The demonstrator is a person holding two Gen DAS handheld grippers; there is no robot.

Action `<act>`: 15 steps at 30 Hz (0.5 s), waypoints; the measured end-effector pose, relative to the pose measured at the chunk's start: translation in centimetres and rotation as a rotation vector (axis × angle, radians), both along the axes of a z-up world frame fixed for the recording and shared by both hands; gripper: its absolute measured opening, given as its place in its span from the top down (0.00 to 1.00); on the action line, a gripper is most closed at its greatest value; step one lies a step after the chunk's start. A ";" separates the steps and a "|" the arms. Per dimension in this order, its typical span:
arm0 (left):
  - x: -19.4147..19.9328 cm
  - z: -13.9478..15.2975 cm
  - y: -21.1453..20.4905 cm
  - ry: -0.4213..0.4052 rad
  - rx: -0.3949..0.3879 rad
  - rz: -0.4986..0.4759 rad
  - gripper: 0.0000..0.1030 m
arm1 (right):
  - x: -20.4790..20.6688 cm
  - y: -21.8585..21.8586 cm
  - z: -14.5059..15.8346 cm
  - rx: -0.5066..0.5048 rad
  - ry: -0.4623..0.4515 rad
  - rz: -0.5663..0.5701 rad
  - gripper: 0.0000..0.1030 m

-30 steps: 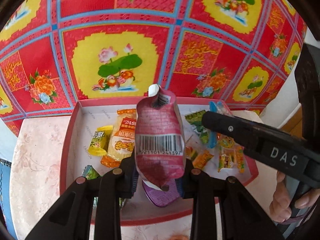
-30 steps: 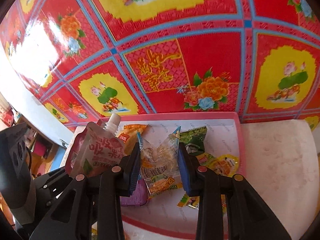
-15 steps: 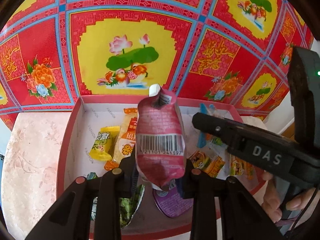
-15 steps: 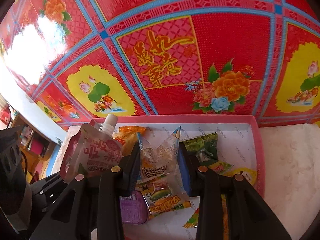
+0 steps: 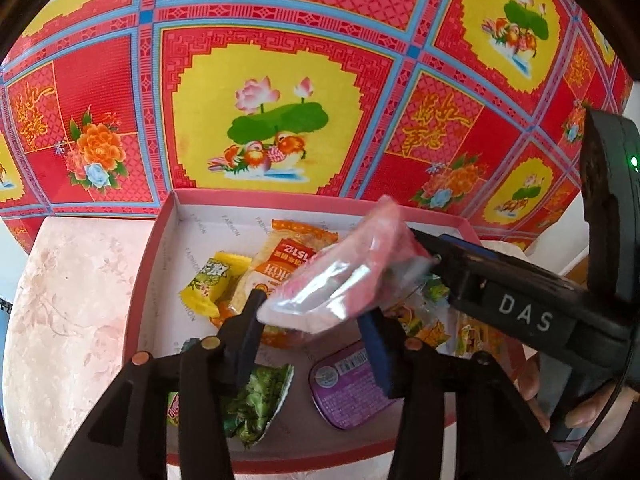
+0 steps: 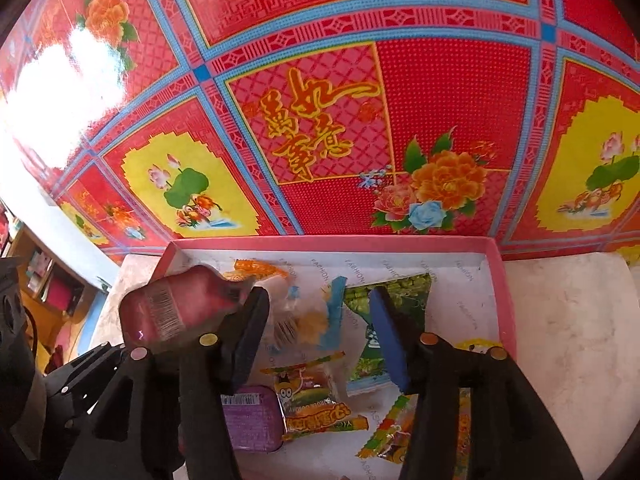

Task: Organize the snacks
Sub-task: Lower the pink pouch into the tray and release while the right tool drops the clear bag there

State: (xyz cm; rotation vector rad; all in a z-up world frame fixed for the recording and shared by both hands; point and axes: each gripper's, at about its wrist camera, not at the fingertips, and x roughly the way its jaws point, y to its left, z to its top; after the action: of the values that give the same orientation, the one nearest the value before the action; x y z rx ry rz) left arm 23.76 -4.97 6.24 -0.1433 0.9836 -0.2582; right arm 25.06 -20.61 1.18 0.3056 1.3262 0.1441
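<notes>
- Both tools hang over the shallow pink-rimmed cardboard tray (image 5: 149, 264) with its white printed lining, which sits on a pale marbled stool top (image 5: 68, 304) against a red, yellow and blue flowered oilcloth (image 5: 276, 92).
- Left gripper (image 5: 312, 312): jaws have just been opening. The pink foil spout pouch (image 5: 340, 276) lies tilted and blurred between them, apparently slipping free toward the tray; pads no longer press it.
- Right gripper (image 6: 320, 320): jaws have just been opening too. The clear, blue-edged plastic candy packet (image 6: 308, 320) sits loose in the gap, blurred, probably dropping; not clamped.
- Task progress, as a judgement: well along. Most snacks are already in the tray, and these two are being let go into it.
- Left to do: confirm both land inside the rim; nothing loose shows on the stool top.
- Tray contents, left view: a yellow wrapped sweet (image 5: 210, 280), an orange-and-cream biscuit packet (image 5: 292, 256), a green leafy-print sachet (image 5: 260, 400) and a purple sealed jelly cup (image 5: 344, 388).
- Tray contents, right view: a dark green foil bag (image 6: 400, 292), an orange cartoon gummy packet (image 6: 312, 404) and small striped candy sticks (image 6: 384, 436).
- Contents lie jumbled and overlapping, not sorted by kind.
</notes>
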 end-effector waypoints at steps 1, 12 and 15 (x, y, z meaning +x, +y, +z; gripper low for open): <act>0.0 0.2 0.1 0.000 -0.001 0.000 0.52 | 0.0 -0.2 0.2 0.001 -0.001 -0.005 0.47; -1.0 2.5 1.4 -0.010 -0.004 0.002 0.51 | -1.7 -2.5 2.2 -0.013 -0.009 -0.069 0.45; -1.3 3.1 1.8 0.006 -0.003 -0.001 0.51 | -2.4 -3.3 2.9 -0.008 -0.009 -0.076 0.45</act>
State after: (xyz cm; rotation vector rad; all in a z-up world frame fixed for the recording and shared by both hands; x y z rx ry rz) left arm 22.44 -3.12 9.35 -0.1468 0.9891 -0.2600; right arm 22.65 -23.87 4.06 0.3479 1.3038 0.0759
